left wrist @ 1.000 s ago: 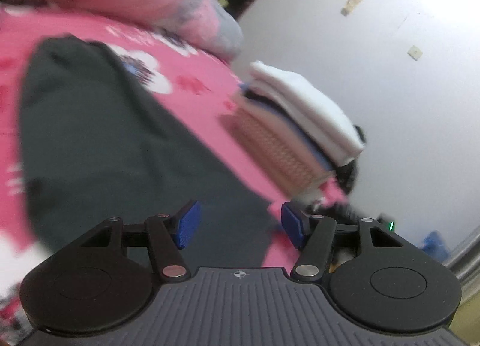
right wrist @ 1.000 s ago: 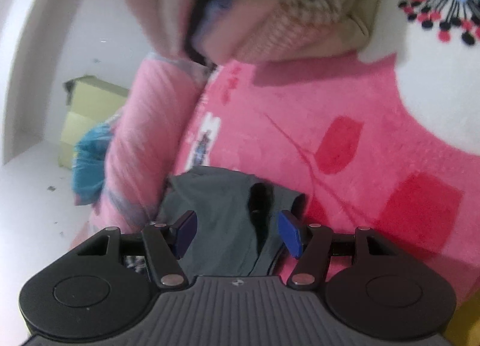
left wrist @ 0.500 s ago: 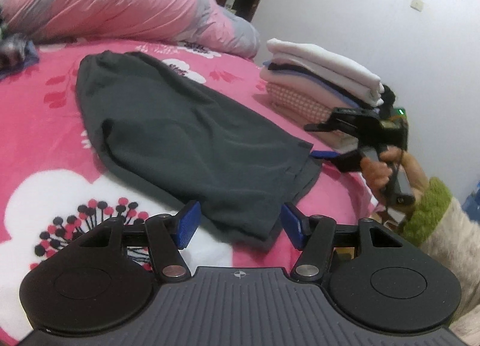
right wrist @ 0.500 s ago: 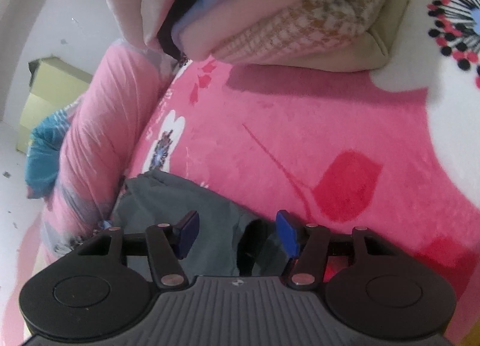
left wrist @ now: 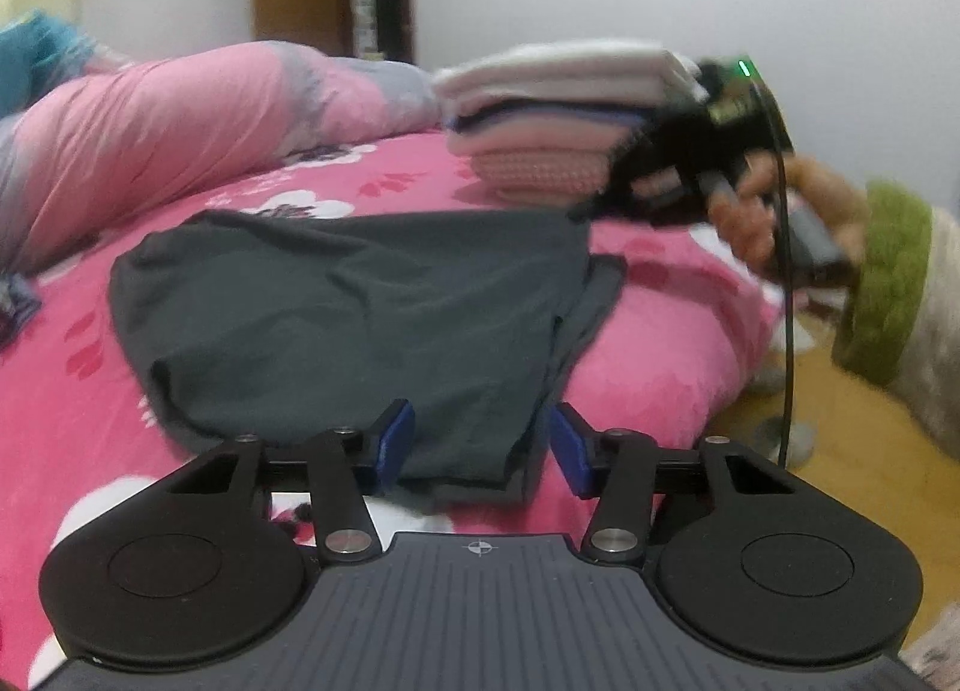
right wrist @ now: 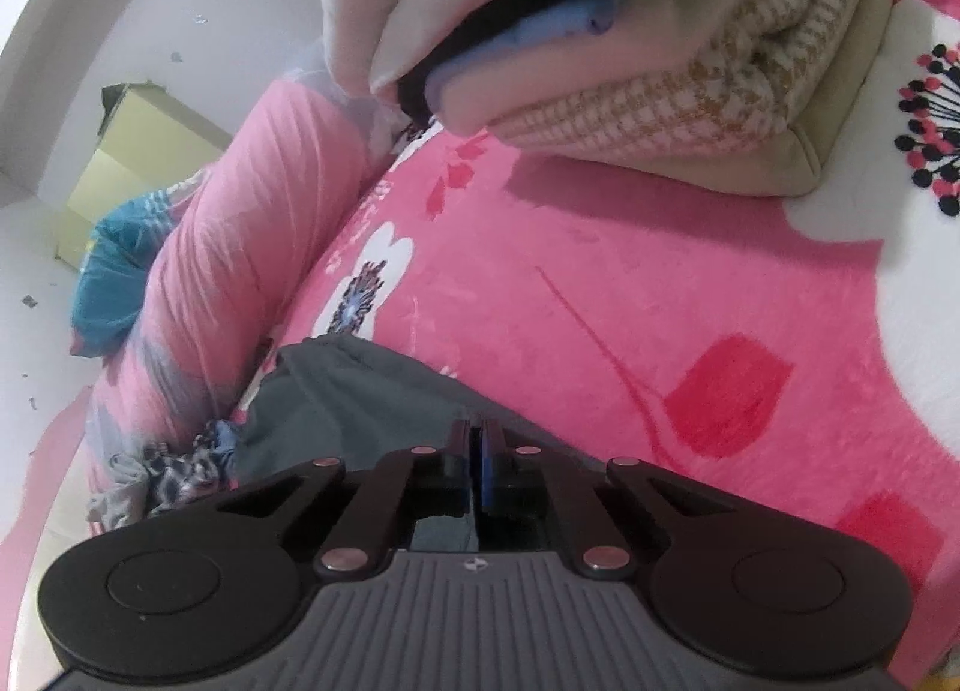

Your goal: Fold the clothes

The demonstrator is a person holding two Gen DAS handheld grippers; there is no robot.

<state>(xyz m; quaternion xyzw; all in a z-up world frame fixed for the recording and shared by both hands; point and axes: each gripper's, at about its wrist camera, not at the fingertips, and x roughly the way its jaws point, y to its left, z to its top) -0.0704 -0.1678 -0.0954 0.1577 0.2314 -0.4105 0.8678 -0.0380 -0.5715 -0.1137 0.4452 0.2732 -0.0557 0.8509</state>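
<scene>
In the left wrist view the left gripper (left wrist: 480, 445) sits low at the bottom centre, its blue pads spread wide with nothing between them, at the near hem of the dark grey garment (left wrist: 360, 319) lying flat across the pink flowered blanket (left wrist: 660, 307). Only this view shows the person's hand (left wrist: 774, 211) at the right edge (green cuff) carrying the right gripper (left wrist: 600, 205) to the garment's far corner, before the folded stack (left wrist: 552, 121).

In the right wrist view the right gripper (right wrist: 478, 451) has its pads pressed together on the garment's (right wrist: 360, 397) edge; half a second ago they stood apart. The stack (right wrist: 660, 61) fills the upper frame.
</scene>
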